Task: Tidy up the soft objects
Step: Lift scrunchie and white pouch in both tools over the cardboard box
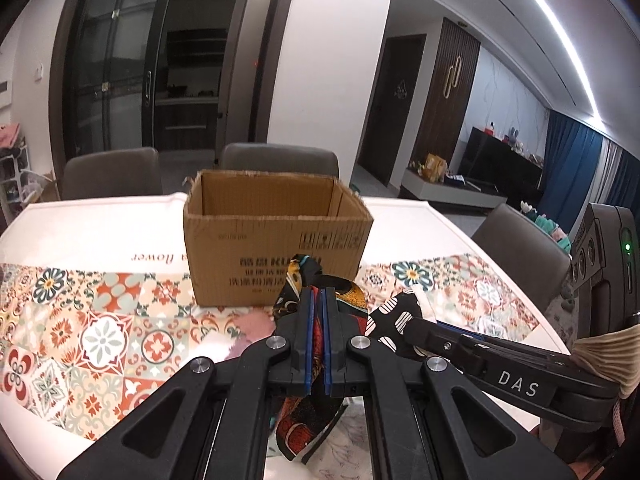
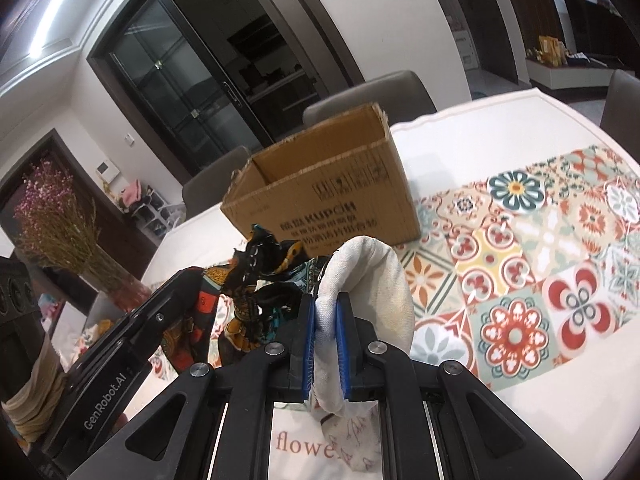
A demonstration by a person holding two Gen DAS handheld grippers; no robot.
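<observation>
Gripping a patterned dark cloth [image 1: 316, 322], the left claw [image 1: 319, 296] is clamped; the right claw [image 2: 325, 300] pinches white fabric [image 2: 372, 280], near the cardboard box [image 1: 276, 240].

Both views are evenly lit indoors by a long ceiling light strip [image 1: 560, 40] that blows out to pure white. The white tabletop [image 1: 100, 224] below it glares mildly. Doorways beside the strip stay dark. Fisheye bending curves walls near black vignetted corners. Focus is soft, the nearest cloth slightly blurred.
</observation>
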